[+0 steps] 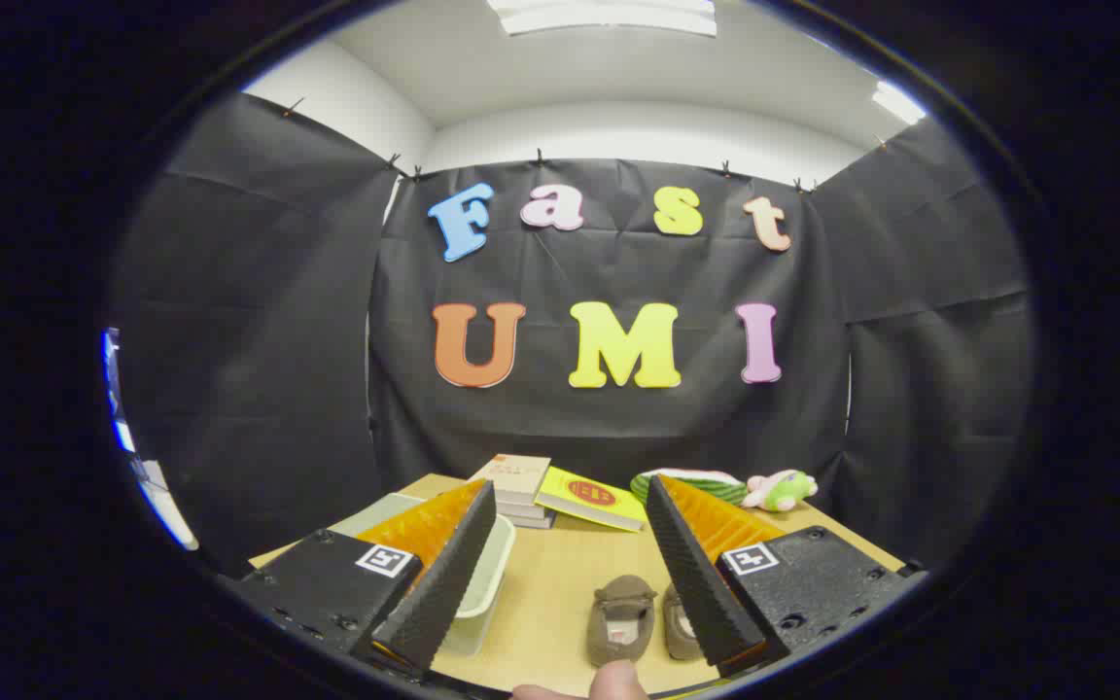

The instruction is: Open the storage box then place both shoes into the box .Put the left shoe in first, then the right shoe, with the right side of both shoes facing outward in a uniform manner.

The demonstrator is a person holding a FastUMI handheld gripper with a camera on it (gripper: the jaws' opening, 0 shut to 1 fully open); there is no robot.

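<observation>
A fingertip [618, 678] of the person holding the tool shows nearest of all, at the base of the two fingers. The gripper [570, 506] is held above the wooden table [560, 593], its ribbed black fingers [448, 574] spread wide with nothing between them. Just beyond the fingertip, a pair of small brown shoes [621, 617] lies between the fingers, toes pointing away; the right-hand shoe [679, 627] is partly hidden behind the right finger. The pale storage box [482, 583], lid apparently still on, sits behind the left finger, beside the shoes. Farther back lie a stack of books [521, 486], a yellow booklet [591, 498], a green striped object [691, 483] and a small plush toy [782, 490].

The step in hand appears to be opening the box. To do it well, swing the open fingers leftward and down to the lid's edge, grip it squarely, and lift without nudging the shoes.
</observation>
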